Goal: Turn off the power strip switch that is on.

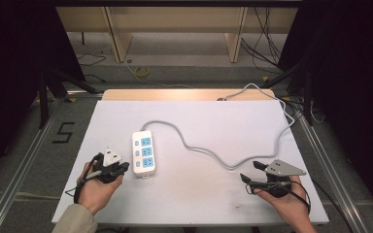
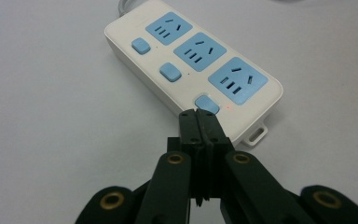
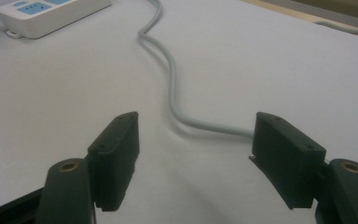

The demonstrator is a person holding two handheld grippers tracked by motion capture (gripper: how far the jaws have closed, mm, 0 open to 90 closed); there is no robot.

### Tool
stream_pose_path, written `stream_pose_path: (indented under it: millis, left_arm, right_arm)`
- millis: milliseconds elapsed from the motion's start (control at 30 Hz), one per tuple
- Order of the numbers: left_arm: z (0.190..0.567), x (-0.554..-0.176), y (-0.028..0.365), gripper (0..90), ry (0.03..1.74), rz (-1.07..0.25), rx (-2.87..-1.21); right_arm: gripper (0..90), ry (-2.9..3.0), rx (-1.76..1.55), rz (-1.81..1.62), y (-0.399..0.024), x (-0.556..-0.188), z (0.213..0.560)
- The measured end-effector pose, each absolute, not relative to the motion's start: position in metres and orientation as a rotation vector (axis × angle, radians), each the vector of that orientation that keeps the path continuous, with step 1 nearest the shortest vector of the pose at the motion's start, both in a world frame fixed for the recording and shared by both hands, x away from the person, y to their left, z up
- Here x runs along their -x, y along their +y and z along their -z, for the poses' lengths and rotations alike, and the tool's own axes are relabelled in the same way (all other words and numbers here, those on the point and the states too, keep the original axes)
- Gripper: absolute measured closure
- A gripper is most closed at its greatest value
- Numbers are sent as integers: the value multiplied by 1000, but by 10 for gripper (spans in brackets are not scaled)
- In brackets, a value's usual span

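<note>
High view shows the bench point(image 1: 199, 194) with its pale grey top, and on it, a little toward nine o'clock from the middle, a white power strip point(image 1: 144, 153) lying lengthways. Its grey cord point(image 1: 209, 153) snakes off toward three o'clock, then bends up toward one o'clock and leaves the far edge. The strip has three blue sockets and three blue switches along one side.

At about seven o'clock, the left tool point(image 1: 124, 167) is held with its tip just beside the near end of the strip. In the left gripper view, this tool point(image 2: 199, 122) has its jaws pressed together with nothing between them, and the joined tip sits right at the nearest blue switch point(image 2: 207, 103), touching it or a hair short; I cannot tell which. A tiny red dot point(image 2: 229, 108) shows on the white casing beside that switch, possibly an indicator light.

At about four o'clock, the right tool point(image 1: 250, 177) rests well apart from the strip, jaws spread wide and empty. In the right gripper view, this tool point(image 3: 196, 161) looks across bare bench with the cord point(image 3: 172, 79) running between its jaws farther off.

By my judgement the work in hand is pressing the switches with the closed tip. The nearest switch is being addressed now; the middle switch point(image 2: 170, 72) and far switch point(image 2: 141, 45) look untouched, so most of the job seems left. Nothing is plugged in.
</note>
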State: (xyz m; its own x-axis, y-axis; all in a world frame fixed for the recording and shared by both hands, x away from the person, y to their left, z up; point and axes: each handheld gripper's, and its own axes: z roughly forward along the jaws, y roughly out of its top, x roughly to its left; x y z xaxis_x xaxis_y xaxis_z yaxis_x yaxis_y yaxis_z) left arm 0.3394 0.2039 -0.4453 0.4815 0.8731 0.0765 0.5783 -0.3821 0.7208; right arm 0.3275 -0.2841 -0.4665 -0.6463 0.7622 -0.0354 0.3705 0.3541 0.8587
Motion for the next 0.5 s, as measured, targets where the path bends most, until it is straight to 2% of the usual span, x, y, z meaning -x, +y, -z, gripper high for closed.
stream_pose_path:
  millis: [500]
  left_arm:
    - [444,-351,194,899,1204,-600,-2133]
  right_arm:
    - [329,2187,-990,-1229,-285,-327,466]
